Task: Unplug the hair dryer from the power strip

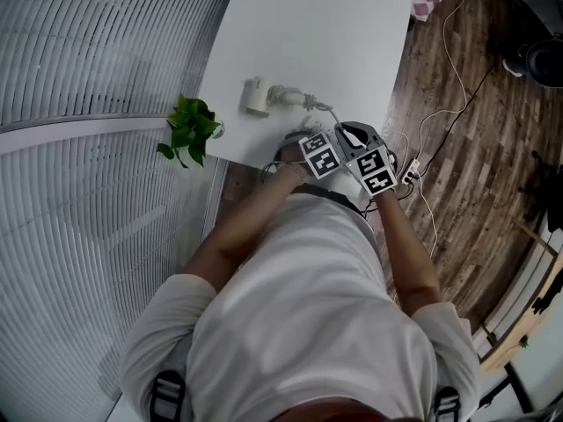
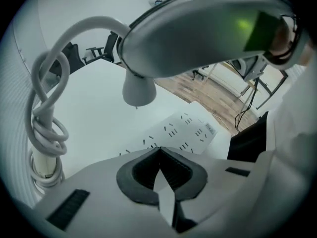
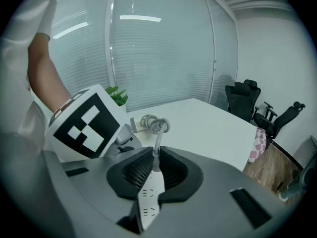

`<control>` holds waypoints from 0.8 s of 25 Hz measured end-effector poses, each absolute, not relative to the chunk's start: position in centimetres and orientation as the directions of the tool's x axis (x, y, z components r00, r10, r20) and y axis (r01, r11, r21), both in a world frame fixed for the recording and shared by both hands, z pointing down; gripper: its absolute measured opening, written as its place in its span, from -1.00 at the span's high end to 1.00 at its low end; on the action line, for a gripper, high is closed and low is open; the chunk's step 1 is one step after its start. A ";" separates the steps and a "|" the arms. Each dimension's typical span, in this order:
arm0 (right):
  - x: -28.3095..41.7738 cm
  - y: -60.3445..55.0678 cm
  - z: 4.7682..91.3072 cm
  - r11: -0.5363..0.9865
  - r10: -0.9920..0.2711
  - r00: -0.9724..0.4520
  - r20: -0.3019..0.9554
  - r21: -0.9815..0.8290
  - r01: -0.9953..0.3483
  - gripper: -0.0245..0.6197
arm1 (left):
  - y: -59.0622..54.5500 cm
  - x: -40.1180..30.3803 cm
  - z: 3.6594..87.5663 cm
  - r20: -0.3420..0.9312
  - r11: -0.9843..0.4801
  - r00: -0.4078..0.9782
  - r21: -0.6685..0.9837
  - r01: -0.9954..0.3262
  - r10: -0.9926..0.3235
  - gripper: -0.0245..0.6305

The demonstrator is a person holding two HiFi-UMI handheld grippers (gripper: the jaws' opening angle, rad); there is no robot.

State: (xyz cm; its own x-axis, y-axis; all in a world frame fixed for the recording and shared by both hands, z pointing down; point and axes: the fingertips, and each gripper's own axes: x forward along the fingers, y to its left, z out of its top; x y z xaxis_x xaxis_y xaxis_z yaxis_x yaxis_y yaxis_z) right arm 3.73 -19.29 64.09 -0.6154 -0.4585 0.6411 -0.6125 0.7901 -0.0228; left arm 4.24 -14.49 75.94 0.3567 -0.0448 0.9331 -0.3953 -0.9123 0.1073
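Head view: a person leans over a white rectangular counter (image 1: 325,25) set on a wooden plank floor (image 1: 475,148). The left tool (image 1: 303,143) and right tool (image 1: 354,137) sit close together at the counter's near edge. A small white hair dryer (image 1: 255,97) lies farther in, with its grey coiled cord (image 1: 288,95) just beside it. A green potted plant (image 1: 189,128) stands at the counter's left edge.

Left gripper view: the left tool's (image 2: 158,150) jaws are together, pad tips meeting with nothing between them. A flat white power strip (image 2: 185,133) lies on the counter just beyond. The cord (image 2: 49,108) loops at the left and arcs up to a grey cone-shaped plug (image 2: 138,90). The plug hangs under the right tool's grey body, clear of the strip.

Right gripper view: the right tool (image 3: 154,152) is closed on the plug at the cord's end. The power strip (image 3: 146,202) shows below through the gap between the jaws. Beyond are the cord coil (image 3: 154,124), the hair dryer (image 3: 132,124) and the plant (image 3: 116,95).
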 end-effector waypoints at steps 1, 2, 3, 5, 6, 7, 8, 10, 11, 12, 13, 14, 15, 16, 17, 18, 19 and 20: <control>3.8 -19.3 64.1 0.796 -0.449 -0.616 0.648 -0.024 -0.605 0.74 | -14.3 4.2 75.9 0.931 -0.910 0.361 0.111 -0.400 -0.045 0.83; 4.1 -19.0 64.3 0.799 -0.439 -0.615 0.655 -0.029 -0.601 0.73 | -14.1 4.3 75.8 0.929 -0.909 0.366 0.111 -0.402 -0.048 0.83; 4.4 -18.6 64.5 0.799 -0.432 -0.613 0.661 -0.034 -0.600 0.73 | -14.1 4.5 75.7 0.928 -0.909 0.370 0.109 -0.402 -0.052 0.83; 4.6 -18.0 64.8 0.795 -0.426 -0.610 0.668 -0.045 -0.604 0.73 | -14.2 4.5 75.7 0.926 -0.912 0.373 0.105 -0.397 -0.056 0.83; 4.5 -17.7 64.9 0.794 -0.424 -0.611 0.668 -0.050 -0.606 0.73 | -14.2 4.4 75.7 0.925 -0.913 0.375 0.103 -0.396 -0.058 0.83; 4.5 -17.5 64.9 0.793 -0.422 -0.613 0.668 -0.055 -0.606 0.73 | -14.3 4.4 75.6 0.923 -0.913 0.380 0.103 -0.395 -0.060 0.83; 4.4 -17.3 65.0 0.793 -0.420 -0.613 0.669 -0.058 -0.607 0.73 | -14.3 4.4 75.6 0.920 -0.913 0.387 0.105 -0.395 -0.061 0.83; 4.4 -17.1 65.0 0.791 -0.418 -0.613 0.670 -0.062 -0.608 0.73 | -14.2 4.5 75.5 0.916 -0.911 0.396 0.113 -0.397 -0.059 0.83; 4.4 -17.1 65.0 0.791 -0.418 -0.613 0.670 -0.063 -0.608 0.73 | -14.2 4.5 75.6 0.916 -0.910 0.397 0.116 -0.397 -0.057 0.83; 4.4 -17.1 65.1 0.792 -0.418 -0.613 0.671 -0.062 -0.608 0.73 | -14.2 4.5 75.6 0.916 -0.910 0.396 0.118 -0.397 -0.054 0.83; 4.5 -17.1 65.1 0.792 -0.417 -0.612 0.672 -0.061 -0.607 0.73 | -14.2 4.5 75.7 0.917 -0.911 0.395 0.118 -0.396 -0.053 0.83; 4.6 -17.2 65.2 0.793 -0.416 -0.610 0.674 -0.059 -0.607 0.73 | -14.2 4.5 75.6 0.917 -0.911 0.395 0.117 -0.395 -0.054 0.83; 4.8 -17.2 65.2 0.793 -0.416 -0.606 0.678 -0.056 -0.606 0.73 | -14.3 4.5 75.6 0.917 -0.911 0.395 0.115 -0.395 -0.055 0.83; 5.0 -17.3 65.4 0.793 -0.415 -0.602 0.682 -0.052 -0.607 0.73 | -14.3 4.5 75.6 0.917 -0.911 0.395 0.114 -0.397 -0.058 0.83; 5.2 -17.4 65.5 0.793 -0.415 -0.596 0.687 -0.048 -0.608 0.73 | -14.3 4.5 75.6 0.917 -0.910 0.396 0.114 -0.399 -0.059 0.83; 5.4 -17.5 65.6 0.793 -0.416 -0.590 0.692 -0.042 -0.608 0.73 | -14.2 4.5 75.6 0.916 -0.909 0.396 0.114 -0.401 -0.060 0.83; 5.6 -17.8 65.7 0.794 -0.418 -0.585 0.695 -0.035 -0.608 0.73 | -14.2 4.4 75.6 0.916 -0.909 0.397 0.113 -0.401 -0.061 0.83; 5.8 -18.0 65.7 0.795 -0.419 -0.580 0.699 -0.027 -0.607 0.73 | -14.3 4.4 75.7 0.916 -0.909 0.397 0.113 -0.401 -0.061 0.83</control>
State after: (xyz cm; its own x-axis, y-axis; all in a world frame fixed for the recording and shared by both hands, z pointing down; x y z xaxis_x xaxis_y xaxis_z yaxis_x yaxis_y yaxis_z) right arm 5.76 -18.01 65.73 -0.5798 -0.4191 0.6987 -0.6066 0.7946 -0.0267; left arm 4.40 -14.27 75.67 0.3971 -0.0612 0.9157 -0.4007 -0.9092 0.1130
